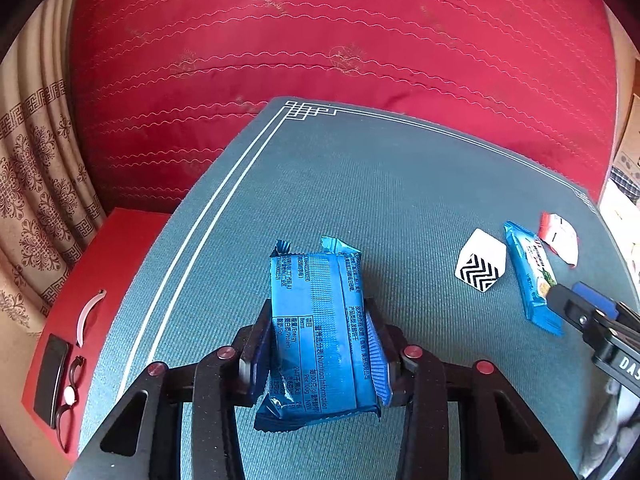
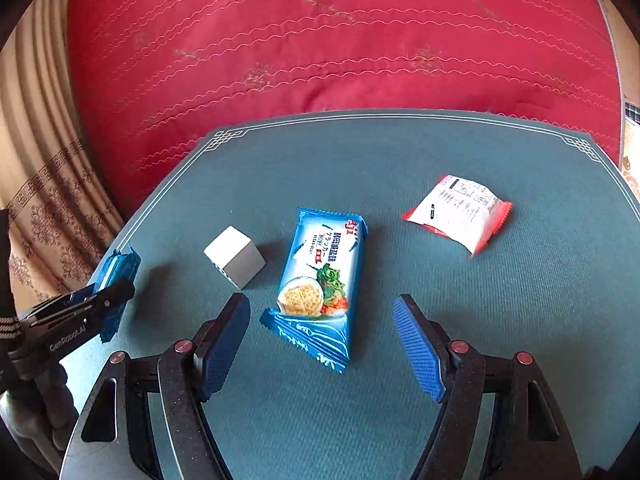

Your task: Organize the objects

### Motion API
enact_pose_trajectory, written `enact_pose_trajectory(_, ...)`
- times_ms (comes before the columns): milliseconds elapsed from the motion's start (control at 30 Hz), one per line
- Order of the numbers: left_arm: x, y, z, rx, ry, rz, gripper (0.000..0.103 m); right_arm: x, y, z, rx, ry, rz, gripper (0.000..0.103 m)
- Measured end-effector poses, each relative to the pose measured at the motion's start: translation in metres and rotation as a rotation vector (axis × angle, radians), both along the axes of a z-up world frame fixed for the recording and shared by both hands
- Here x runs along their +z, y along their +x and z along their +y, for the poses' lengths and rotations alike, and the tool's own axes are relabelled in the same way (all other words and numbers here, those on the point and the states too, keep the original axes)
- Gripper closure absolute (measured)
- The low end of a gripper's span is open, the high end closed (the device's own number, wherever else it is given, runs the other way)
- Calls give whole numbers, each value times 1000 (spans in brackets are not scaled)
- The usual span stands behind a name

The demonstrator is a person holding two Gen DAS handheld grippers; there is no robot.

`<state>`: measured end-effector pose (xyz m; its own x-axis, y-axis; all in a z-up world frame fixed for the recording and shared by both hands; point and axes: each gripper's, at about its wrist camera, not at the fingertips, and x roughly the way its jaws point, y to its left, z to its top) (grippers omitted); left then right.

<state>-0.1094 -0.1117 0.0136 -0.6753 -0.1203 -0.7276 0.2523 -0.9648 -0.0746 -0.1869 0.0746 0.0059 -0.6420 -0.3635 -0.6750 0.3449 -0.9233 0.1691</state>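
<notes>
My left gripper is shut on a blue snack packet, back side up, held just above the teal mat; the packet also shows at the left of the right wrist view. My right gripper is open, its blue pads either side of the near end of a second blue cracker packet that lies flat on the mat. A white cube sits left of that packet. A red-and-white packet lies at the far right.
A red quilted cushion rises behind the mat. A red box with a black case, a hair clip and a watch stands left of the mat. Patterned curtain hangs at far left. The cube shows a zigzag face.
</notes>
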Motion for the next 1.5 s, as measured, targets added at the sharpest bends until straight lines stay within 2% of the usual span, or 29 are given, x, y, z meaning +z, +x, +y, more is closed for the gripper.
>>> enact_pose_trajectory(67,-1,0,2,-6,2,-3,60,-1,-7,-5,-7,2,-3,30)
enact_pose_trajectory(333,-5,0,9,-34,7,-14,60,-10,-30,-20,-15,42,-30,51)
enact_pose_trajectory(533,-7,2,13,-50,7,-17,60,-11,-30,-22,-19,74,-17,56)
enact_pose_trajectory(733,-9,2,17,-61,4,-23,60,-10,-24,-16,-21,64,-19,59)
enact_pose_trajectory(1000,-7,6,27,-89,2,-15,60,-10,4,5,-25,25,-32,60)
enact_pose_trajectory(1500,-3,20,70,-234,-7,-4,60,-9,75,50,-58,-40,-40,60)
